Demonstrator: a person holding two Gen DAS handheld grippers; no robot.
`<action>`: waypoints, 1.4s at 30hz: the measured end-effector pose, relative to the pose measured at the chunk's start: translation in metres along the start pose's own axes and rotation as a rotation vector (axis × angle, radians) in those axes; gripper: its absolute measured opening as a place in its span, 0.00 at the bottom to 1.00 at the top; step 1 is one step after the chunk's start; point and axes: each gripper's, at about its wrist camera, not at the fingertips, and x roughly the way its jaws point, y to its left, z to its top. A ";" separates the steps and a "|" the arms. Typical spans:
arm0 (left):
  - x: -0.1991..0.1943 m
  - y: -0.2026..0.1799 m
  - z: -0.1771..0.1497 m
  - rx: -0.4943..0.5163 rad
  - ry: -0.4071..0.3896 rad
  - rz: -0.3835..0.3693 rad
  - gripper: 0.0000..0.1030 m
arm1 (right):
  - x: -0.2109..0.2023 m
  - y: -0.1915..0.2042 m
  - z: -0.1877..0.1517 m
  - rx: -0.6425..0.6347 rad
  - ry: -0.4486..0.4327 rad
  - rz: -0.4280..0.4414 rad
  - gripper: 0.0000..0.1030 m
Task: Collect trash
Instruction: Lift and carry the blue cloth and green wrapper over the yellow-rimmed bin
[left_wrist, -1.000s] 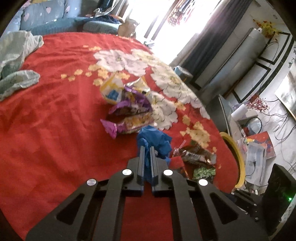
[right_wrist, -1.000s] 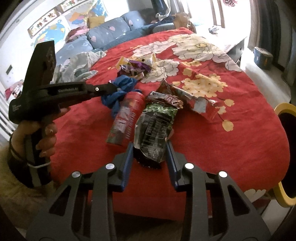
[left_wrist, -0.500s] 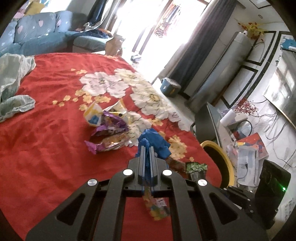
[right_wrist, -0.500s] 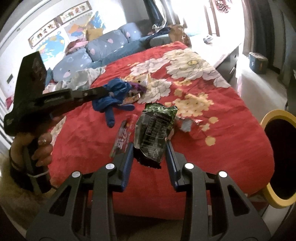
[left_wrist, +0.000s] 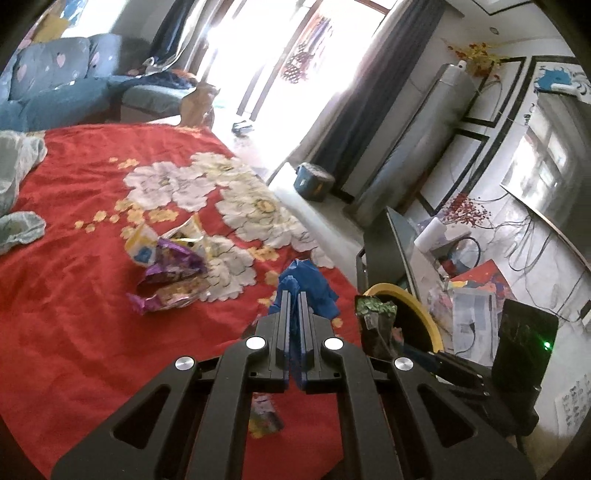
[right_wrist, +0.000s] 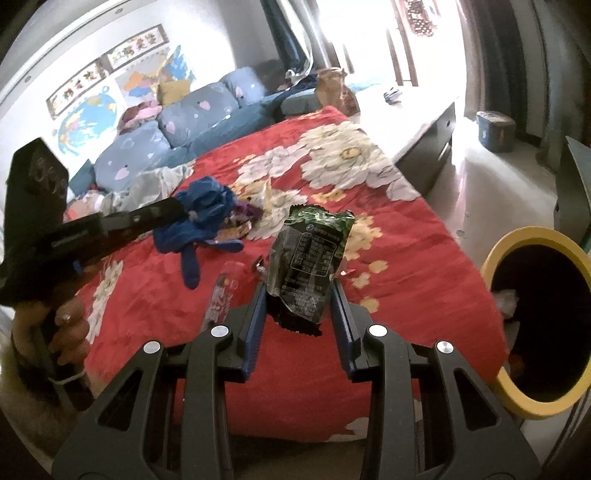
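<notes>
Left gripper (left_wrist: 293, 314) was pressed tight on a blue glove (left_wrist: 308, 286), a wad of it sticking out past the tips. In the right wrist view the glove (right_wrist: 201, 221) hung from the tips with fingers dangling above the red bedspread (right_wrist: 406, 251).

Right gripper (right_wrist: 297, 306) pinched a green snack bag (right_wrist: 310, 254) by its lower end, jaws part-way apart, pads touching the bag's sides. The bag stood upright above the jaws, clear of the bed.

The yellow-rimmed bin (right_wrist: 532, 325) sat just off the bed's right edge, mouth open, some trash visible inside.

Handling, judged:
- Glove: light, limp, rubbery. It won't slip, but it may cling to the pads on release. A pinch anywhere on the bunch works.
- Bag: light, crinkly foil, looked empty or near it. Slick surface, and it collapses under squeeze, so hold a crumpled fold or the seam, not the flat face.

More wrappers (left_wrist: 170, 266) lay further up the bed near the flower print, purple and yellow, same type. One flat red wrapper (right_wrist: 219, 299) lay on the spread just left of the right jaws. Grab crumpled edges; flat ones will be hard to get under.
</notes>
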 end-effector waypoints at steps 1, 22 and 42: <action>0.000 -0.004 0.000 0.006 -0.001 -0.006 0.03 | -0.001 -0.003 0.001 0.006 -0.006 -0.004 0.27; 0.011 -0.054 -0.002 0.107 0.009 -0.050 0.03 | -0.035 -0.047 0.016 0.094 -0.114 -0.084 0.27; 0.035 -0.105 -0.011 0.207 0.054 -0.107 0.03 | -0.063 -0.092 0.017 0.190 -0.190 -0.186 0.27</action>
